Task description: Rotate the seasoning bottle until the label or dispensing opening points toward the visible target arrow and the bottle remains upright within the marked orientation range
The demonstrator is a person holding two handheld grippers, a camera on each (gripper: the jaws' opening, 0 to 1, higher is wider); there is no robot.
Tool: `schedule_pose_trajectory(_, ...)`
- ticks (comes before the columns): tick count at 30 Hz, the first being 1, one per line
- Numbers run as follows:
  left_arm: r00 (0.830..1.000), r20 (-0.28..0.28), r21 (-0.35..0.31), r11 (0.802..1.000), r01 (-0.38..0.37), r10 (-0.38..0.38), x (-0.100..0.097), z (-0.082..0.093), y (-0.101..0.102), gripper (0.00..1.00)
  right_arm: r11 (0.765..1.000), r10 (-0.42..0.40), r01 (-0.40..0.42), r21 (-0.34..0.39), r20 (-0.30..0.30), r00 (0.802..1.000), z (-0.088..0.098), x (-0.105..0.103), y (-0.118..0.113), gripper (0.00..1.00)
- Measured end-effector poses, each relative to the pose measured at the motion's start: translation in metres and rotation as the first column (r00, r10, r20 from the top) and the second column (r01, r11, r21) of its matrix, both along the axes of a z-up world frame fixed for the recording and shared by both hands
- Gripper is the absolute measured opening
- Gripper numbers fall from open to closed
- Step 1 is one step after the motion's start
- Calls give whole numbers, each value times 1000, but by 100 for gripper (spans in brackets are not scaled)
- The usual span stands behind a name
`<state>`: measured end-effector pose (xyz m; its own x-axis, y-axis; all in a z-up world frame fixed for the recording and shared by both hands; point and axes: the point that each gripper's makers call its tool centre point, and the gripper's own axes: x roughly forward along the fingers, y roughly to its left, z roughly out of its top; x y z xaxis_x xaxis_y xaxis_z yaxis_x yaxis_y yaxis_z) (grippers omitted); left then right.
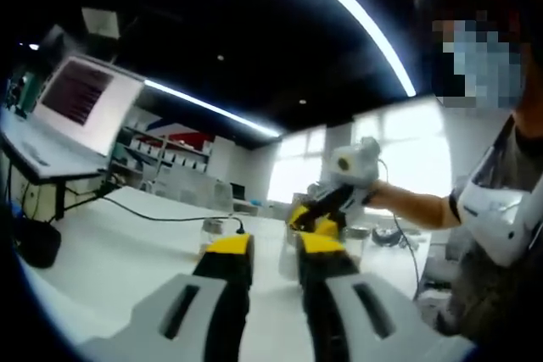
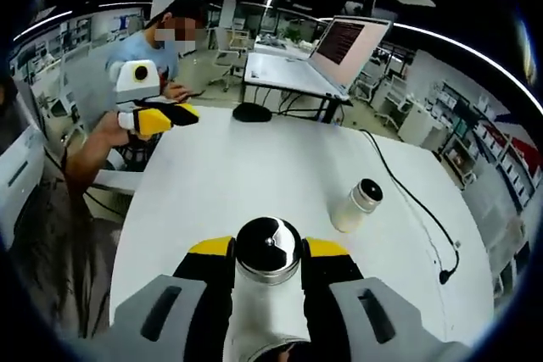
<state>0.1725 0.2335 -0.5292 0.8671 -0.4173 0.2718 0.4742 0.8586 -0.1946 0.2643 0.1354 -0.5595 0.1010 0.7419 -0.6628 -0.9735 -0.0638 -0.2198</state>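
I saw a white table [image 2: 254,175] in an open office. Past the table's far edge stood a desk [image 2: 284,74] with an open laptop [image 2: 348,44] and a black mouse [image 2: 252,113] near it. A black cable [image 2: 416,201] ran across the table. Strip lights [image 1: 356,6] crossed the dark ceiling above it, bright windows [image 1: 399,154] lay beyond, and shelves [image 1: 161,154] lined a wall.

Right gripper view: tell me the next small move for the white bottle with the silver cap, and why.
Probably a slow twist of the right gripper about the bottle's axis, keeping it upright. The jaws already stand shut on the white bottle with the silver cap above the white table. No target arrow is visible, so I cannot say which direction. The left gripper hovers apart.
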Motion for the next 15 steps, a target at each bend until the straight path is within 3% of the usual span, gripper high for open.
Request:
schedule_pose_trajectory(12,1000,21,-7,1000,-9,9,-3,7,5,21,1000,-25,25,-15,3,1000,-18,-8,5,29)
schedule_pose_trajectory(15,1000,23,-8,1000,-8,8,-2,8,6,21,999,-45,44,-25,-24,999,-25,-7,2,29)
